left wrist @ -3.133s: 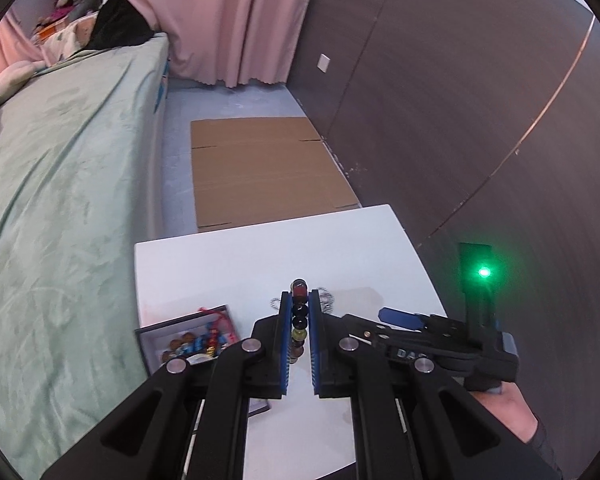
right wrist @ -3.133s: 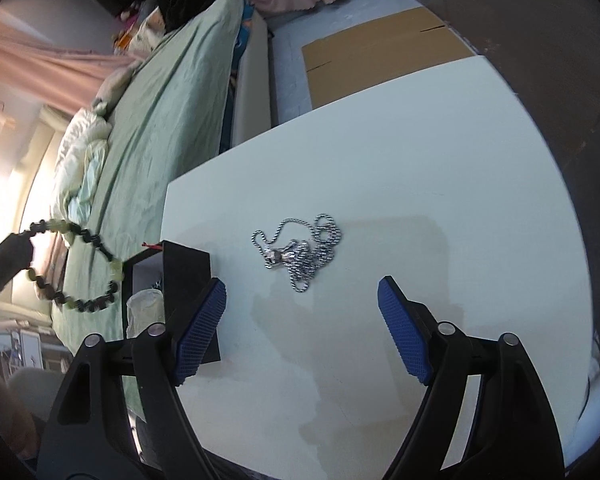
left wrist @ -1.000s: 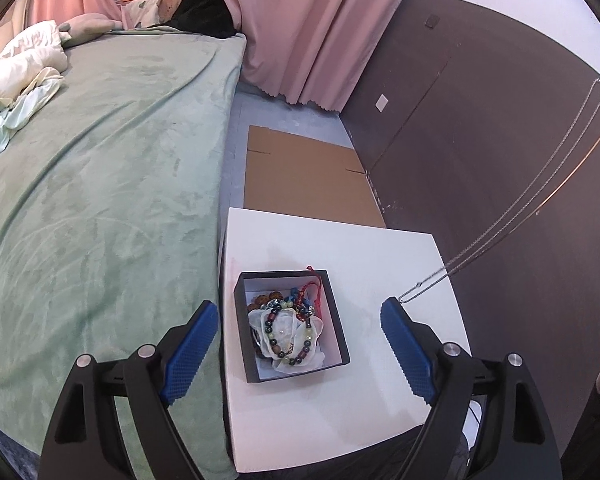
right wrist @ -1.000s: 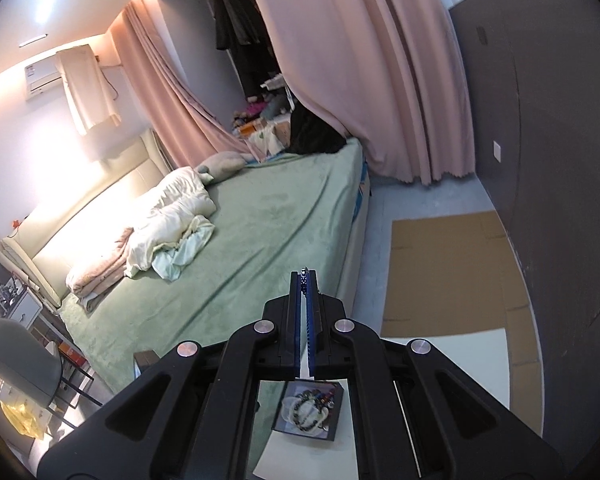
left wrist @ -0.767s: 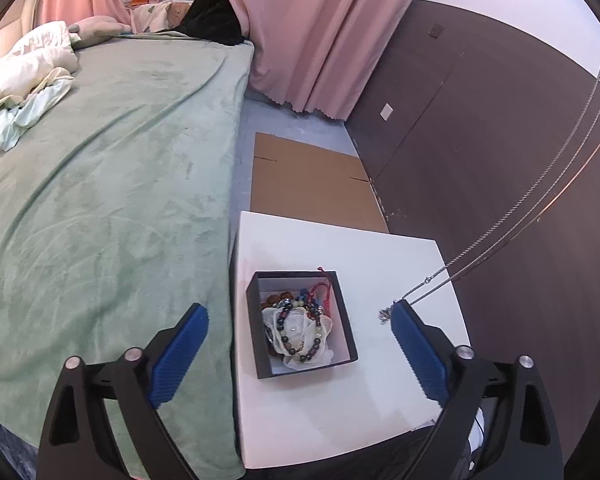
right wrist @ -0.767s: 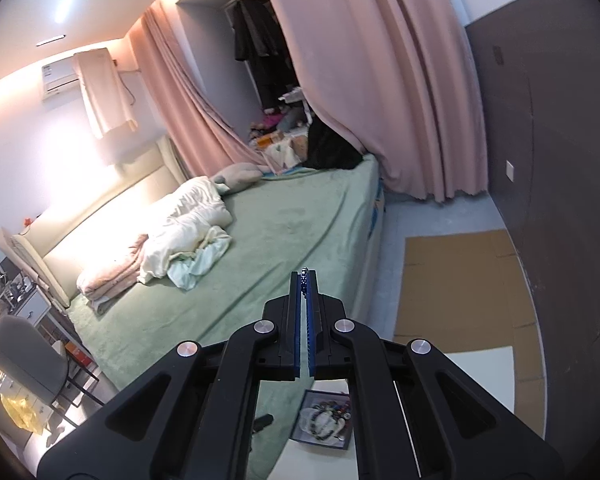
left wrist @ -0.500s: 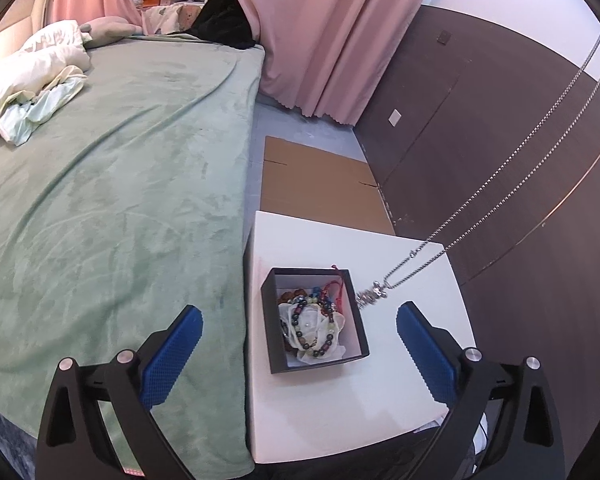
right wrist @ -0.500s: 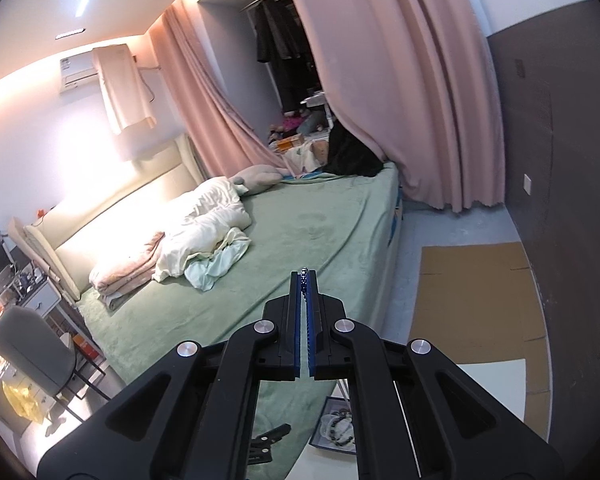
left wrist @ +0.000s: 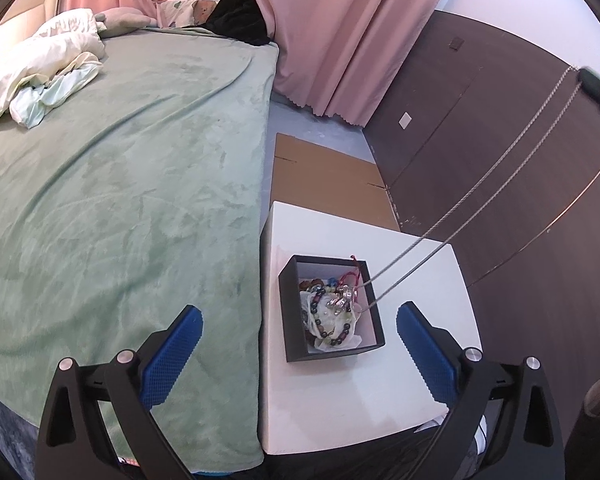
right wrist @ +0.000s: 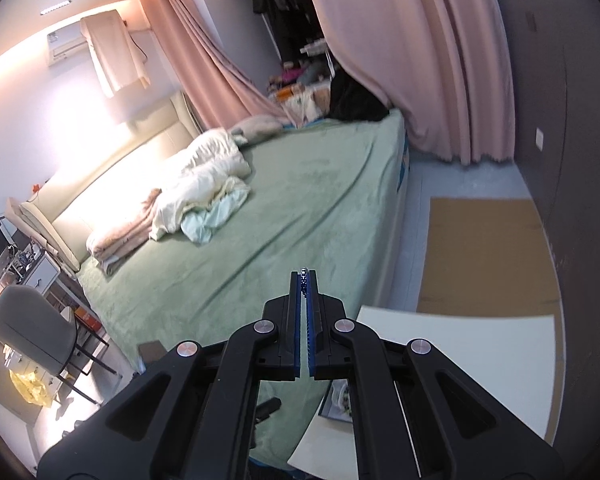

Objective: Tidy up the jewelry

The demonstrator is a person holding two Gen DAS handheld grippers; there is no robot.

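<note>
A black jewelry box [left wrist: 291,320] sits on the white table [left wrist: 340,392], holding a beaded bracelet [left wrist: 332,330] and other pieces on white padding. My right gripper [right wrist: 304,280] is shut on a silver chain necklace [left wrist: 480,196], held high at the upper right of the left wrist view. The chain hangs down slanting and its pendant [left wrist: 342,296] hangs over the box's inside. My left gripper [left wrist: 298,340] is open and empty, held high above the table with the box between its fingers. The box [right wrist: 340,398] shows partly below the right gripper.
A green bed [left wrist: 120,180] runs along the table's left side. Flat cardboard [left wrist: 324,184] lies on the floor beyond the table. A dark panelled wall [left wrist: 500,140] stands to the right. A grey chair [right wrist: 32,328] stands far left.
The left gripper let the bracelet go into the box and opened. The right gripper shut on the necklace, lifted it high and carried the pendant left from beside the box to over it.
</note>
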